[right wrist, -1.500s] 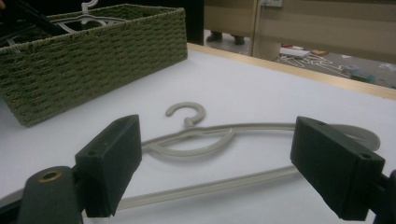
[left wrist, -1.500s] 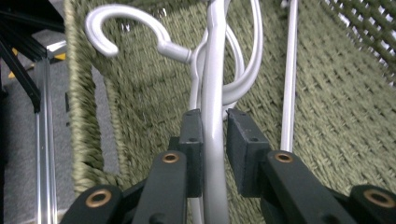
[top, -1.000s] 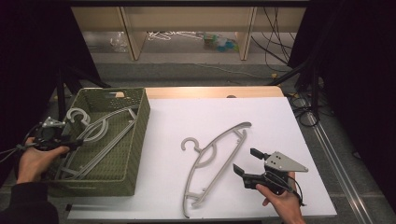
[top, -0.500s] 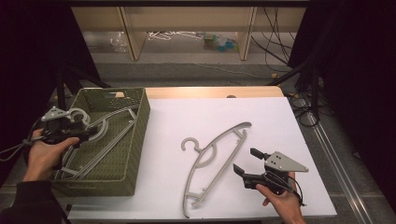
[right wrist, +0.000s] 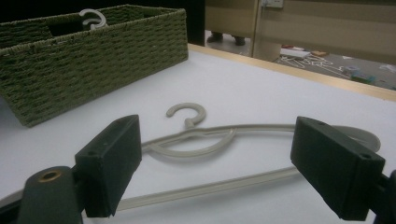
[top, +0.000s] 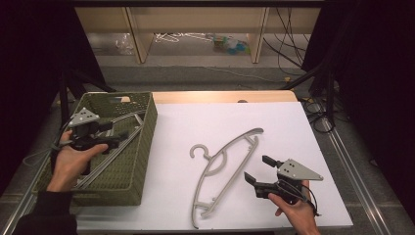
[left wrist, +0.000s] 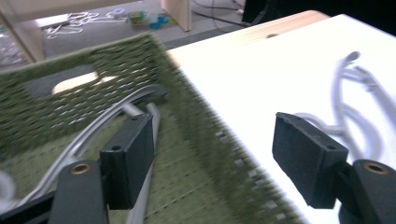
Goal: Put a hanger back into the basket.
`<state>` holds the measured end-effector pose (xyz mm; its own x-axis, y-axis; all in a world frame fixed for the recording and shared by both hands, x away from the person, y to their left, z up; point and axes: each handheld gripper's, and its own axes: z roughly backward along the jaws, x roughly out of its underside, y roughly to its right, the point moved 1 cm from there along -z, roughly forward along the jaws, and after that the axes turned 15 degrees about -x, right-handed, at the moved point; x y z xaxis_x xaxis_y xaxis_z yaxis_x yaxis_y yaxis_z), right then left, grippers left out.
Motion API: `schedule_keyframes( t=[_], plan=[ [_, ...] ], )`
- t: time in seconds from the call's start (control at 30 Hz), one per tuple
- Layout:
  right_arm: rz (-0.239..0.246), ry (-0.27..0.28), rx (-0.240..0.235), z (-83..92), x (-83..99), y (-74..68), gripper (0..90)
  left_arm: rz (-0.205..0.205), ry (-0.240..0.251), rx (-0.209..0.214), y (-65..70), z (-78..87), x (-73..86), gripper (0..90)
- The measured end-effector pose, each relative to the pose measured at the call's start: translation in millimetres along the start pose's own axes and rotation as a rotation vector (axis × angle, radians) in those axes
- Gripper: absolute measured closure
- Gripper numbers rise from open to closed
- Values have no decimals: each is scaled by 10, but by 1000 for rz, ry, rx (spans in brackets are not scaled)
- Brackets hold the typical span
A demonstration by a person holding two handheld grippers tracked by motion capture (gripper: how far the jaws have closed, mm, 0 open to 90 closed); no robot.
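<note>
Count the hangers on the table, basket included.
2. One grey hanger lies flat on the white tabletop, just ahead of the right gripper. Another hanger lies inside the green woven basket. More could be hidden beneath it.

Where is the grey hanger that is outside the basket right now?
The grey hanger lies flat on the white table, right of the green basket, just ahead of the open right gripper.

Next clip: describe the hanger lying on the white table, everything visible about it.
The hanger is pale grey-beige and looks like plastic: one moulded piece with a round open hook, curved shoulders, an inner arc below the neck and a straight lower bar. It lies flat and diagonal on the white table, hook toward the green woven basket but apart from it. The right gripper sits just beside its bar, jaws open and pointed at it, not touching. Nothing else touches it.
</note>
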<state>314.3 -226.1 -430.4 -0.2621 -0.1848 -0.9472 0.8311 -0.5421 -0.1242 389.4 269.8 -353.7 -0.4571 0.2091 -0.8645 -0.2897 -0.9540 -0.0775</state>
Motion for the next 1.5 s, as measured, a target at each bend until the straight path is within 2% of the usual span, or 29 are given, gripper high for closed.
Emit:
schedule_keyframes(
  t=[0.07,0.1,0.2,0.3,0.33,0.37,0.4,0.57,0.6,0.67,0.73,0.77,0.87,1.0,1.03,1.07,1.2,1.23,1.3,1.33,1.47,1.5],
  plan=[
    [-1,0,0,-1,0,0,174,23,10,48,104,2,-28,284],
    [0,0,0,0,0,0,174,16,13,57,158,-1,-38,277],
    [-3,-3,-5,0,-1,-2,174,-29,5,61,328,-13,-54,258],
    [-1,-2,0,0,-1,-3,174,-50,20,59,475,-21,-68,259],
    [-1,-3,1,2,-2,-3,174,-102,34,65,478,-34,-82,258],
    [0,-3,1,2,-1,-2,174,-137,47,69,491,-42,-91,258],
    [0,-2,-3,0,0,0,174,-149,53,71,520,-44,-93,258],
    [-1,-2,-4,-1,-1,-1,174,-132,58,94,707,-39,-77,258],
    [-1,-2,-4,-1,-1,0,174,-148,63,104,745,-40,-81,258],
    [-1,-2,-4,-1,-1,-1,174,-149,64,116,845,-27,-79,258],
    [-1,2,-2,-4,0,0,174,-177,79,139,935,-31,-82,258],
    [0,7,0,-7,0,1,174,-109,67,150,1032,-21,-54,258],
    [2,7,2,-6,-1,1,174,-90,43,183,1210,-29,1,258],
    [1,5,-4,-7,-3,0,174,-147,16,197,1397,-52,73,258],
    [0,4,-5,-6,-4,-1,174,-136,20,200,1461,-59,95,258],
    [2,-2,-2,0,-5,0,174,-155,21,208,1489,-66,108,258],
    [-1,-3,-11,-4,-4,0,174,-147,8,219,1633,-99,187,258],
    [-1,8,-9,-11,-2,-1,174,-171,-5,226,1642,-111,203,258],
    [-4,-7,-13,-1,-5,-2,174,-168,-14,224,1683,-131,238,258],
    [5,10,2,-8,-2,3,174,-186,-12,227,1695,-145,253,258],
    [2,11,1,-4,-1,10,174,-161,-34,238,1786,-190,312,256],
    [-4,-4,-5,2,-3,9,174,-180,-42,243,1789,-204,329,256]
  ],
)
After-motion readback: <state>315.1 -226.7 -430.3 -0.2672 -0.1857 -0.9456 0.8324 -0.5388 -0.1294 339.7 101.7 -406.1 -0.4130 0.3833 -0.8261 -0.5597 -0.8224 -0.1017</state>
